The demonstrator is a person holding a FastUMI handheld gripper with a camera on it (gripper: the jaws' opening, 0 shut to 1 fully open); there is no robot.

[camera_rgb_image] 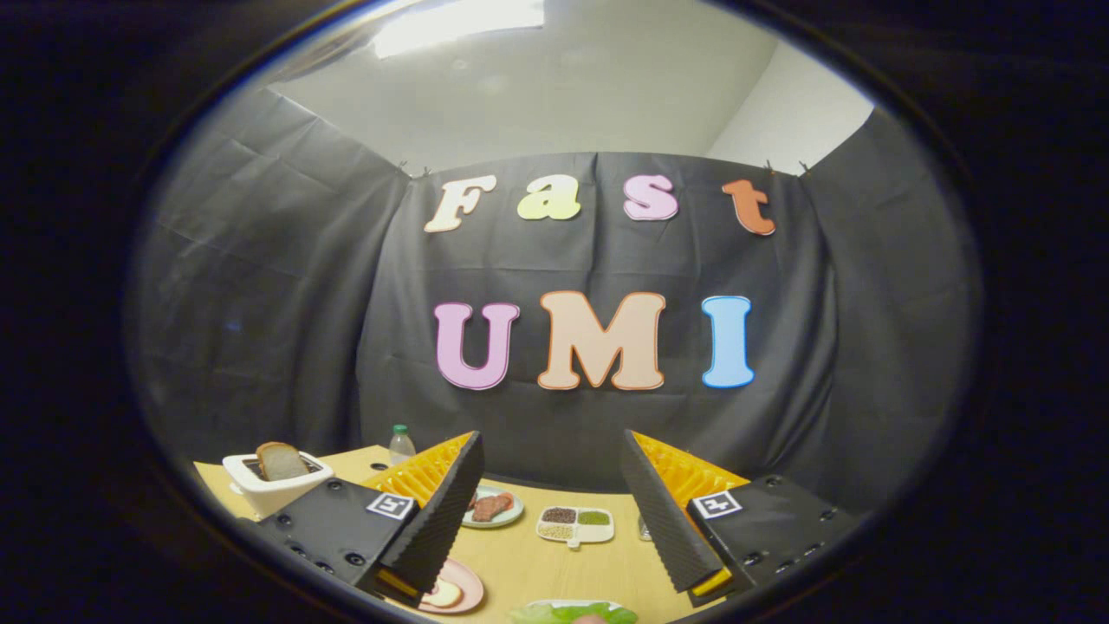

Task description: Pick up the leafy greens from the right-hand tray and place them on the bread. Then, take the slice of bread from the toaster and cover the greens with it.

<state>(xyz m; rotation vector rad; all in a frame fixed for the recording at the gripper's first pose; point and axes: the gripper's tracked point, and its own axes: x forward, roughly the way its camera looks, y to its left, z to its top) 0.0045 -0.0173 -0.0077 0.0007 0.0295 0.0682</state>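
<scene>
My gripper (551,438) is open and held above the wooden table (528,563), its fingers wide apart with nothing between them. The leafy greens (563,614) lie on a pale tray below and between the fingers, partly cut off. A slice of bread (444,594) rests on a pink plate (470,586) beside the left finger, partly hidden by it. Beyond the left finger stands a white toaster (270,490) with another bread slice (280,461) sticking up out of its slot.
A light plate with red meat (494,506) and a white divided dish of condiments (574,524) sit further ahead between the fingers. A small bottle with a green cap (400,444) stands at the table's far edge. Black cloth walls close off the booth behind.
</scene>
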